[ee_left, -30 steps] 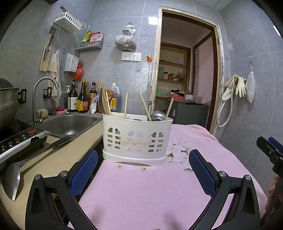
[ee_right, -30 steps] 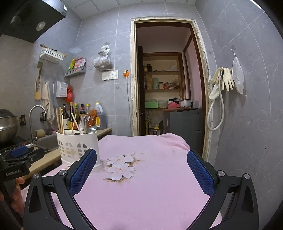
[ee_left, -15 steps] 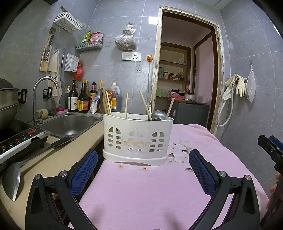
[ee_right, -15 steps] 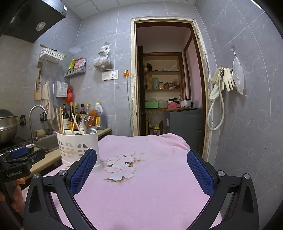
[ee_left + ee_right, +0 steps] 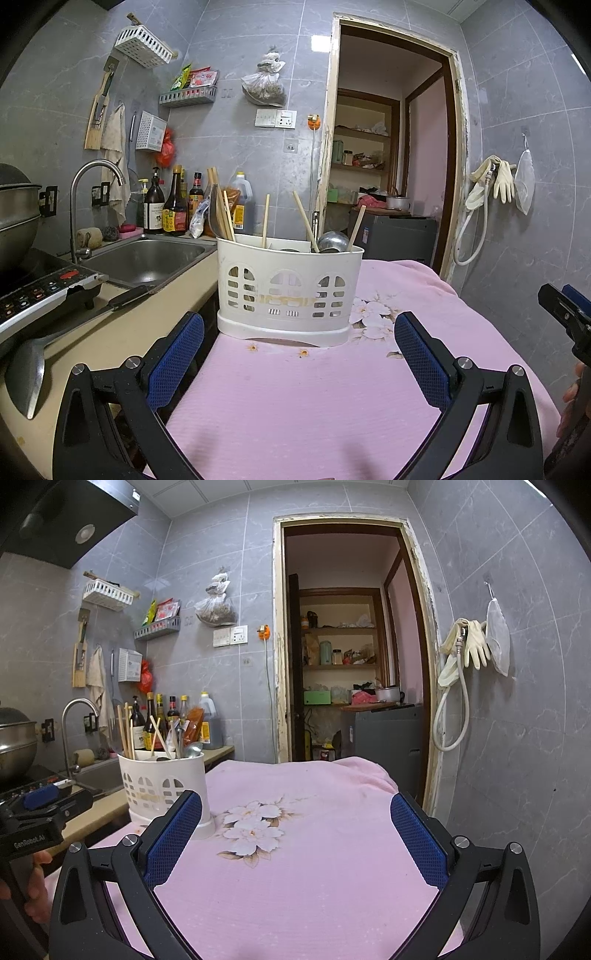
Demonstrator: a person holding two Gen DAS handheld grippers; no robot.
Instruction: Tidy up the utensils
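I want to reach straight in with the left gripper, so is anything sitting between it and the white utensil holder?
Nothing visible does. The left gripper is open and aimed at the utensil holder, and only bare pink cloth lies between them. The ladle rests off to the left on the counter.

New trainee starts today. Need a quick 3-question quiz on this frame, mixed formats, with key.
1. True or false: the left gripper is shut on a chopstick.
2. What does the white utensil caddy stand on? A) the sink B) the pink floral cloth C) the induction cooker
3. Fill in: a metal ladle lies on the ____ left of the cloth.

Key: 1 false, both it and the right gripper are open and empty; 2 B; 3 countertop.
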